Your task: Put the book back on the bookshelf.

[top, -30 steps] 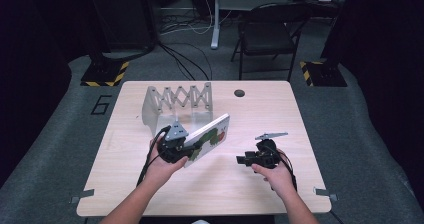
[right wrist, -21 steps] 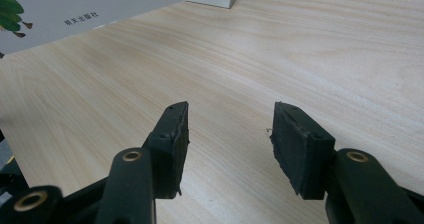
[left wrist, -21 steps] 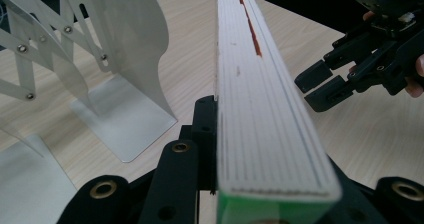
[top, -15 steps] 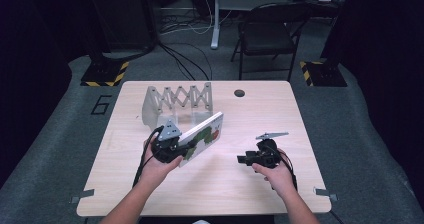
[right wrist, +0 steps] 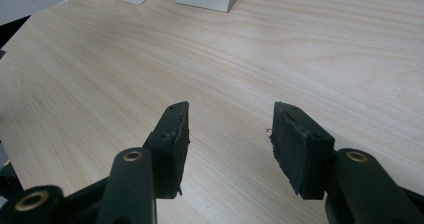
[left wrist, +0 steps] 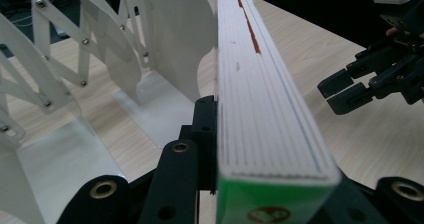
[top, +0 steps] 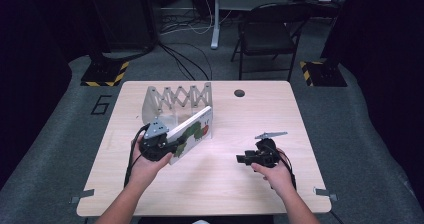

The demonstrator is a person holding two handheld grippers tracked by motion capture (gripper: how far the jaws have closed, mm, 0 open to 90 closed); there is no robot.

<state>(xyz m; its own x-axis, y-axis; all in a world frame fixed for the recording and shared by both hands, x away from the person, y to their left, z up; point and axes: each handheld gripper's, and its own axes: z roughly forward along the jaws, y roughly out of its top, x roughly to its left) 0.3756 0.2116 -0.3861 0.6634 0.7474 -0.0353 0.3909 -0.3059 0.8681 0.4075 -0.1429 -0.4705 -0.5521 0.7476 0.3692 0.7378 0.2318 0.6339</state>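
Now, change: book (top: pixel 192 132) has risen nearer the white rack (top: pixel 176 100), apparently heading for a slot.
Left gripper (top: pixel 167 146): jaws clamped on the book.
Right gripper (top: pixel 242 158): jaws apart, idle.

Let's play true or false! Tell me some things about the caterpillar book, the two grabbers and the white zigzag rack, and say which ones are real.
1. The left gripper is clamped on the caterpillar book. True.
2. The right gripper holds a pencil. False: its jaws are open with nothing between them.
3. The book lies flat on the table. False: it is lifted and tilted.
4. The white zigzag rack stands behind the book. True.
5. A cup sits on the chair. False: its seat is bare.
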